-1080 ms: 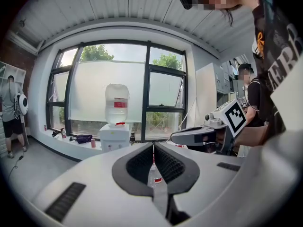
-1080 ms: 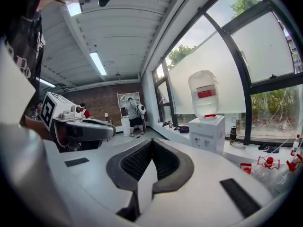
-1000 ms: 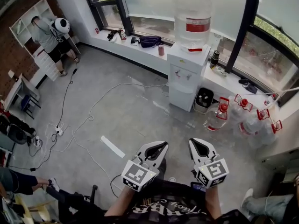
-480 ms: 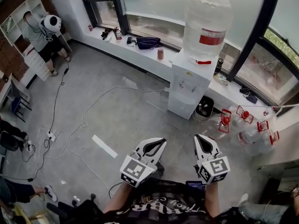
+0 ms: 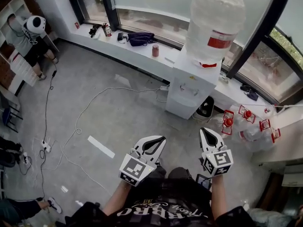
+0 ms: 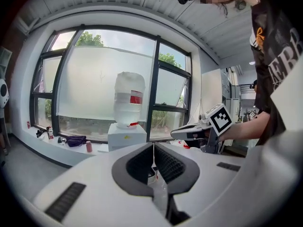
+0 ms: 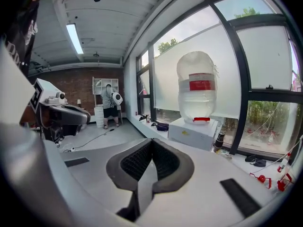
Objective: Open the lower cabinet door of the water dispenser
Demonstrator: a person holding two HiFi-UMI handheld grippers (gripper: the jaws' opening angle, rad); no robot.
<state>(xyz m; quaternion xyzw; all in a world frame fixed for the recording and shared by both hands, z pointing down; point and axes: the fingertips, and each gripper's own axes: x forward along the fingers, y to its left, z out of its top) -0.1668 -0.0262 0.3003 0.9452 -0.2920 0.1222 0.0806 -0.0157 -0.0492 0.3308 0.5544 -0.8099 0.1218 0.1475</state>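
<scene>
Dispenser (image 5: 189, 91) stands far ahead; left tool (image 5: 160, 139) and right tool (image 5: 207, 131) closed, empty; shut tips could slip off its lower door (image 5: 181, 104).

Right gripper (image 7: 151, 141) jaws closed tip to tip, nothing between them. Ahead stands a white box-shaped water dispenser (image 7: 191, 132), topped by a clear plastic bottle (image 7: 198, 91) with a red label. Left gripper (image 7: 64, 113) at frame left.
</scene>
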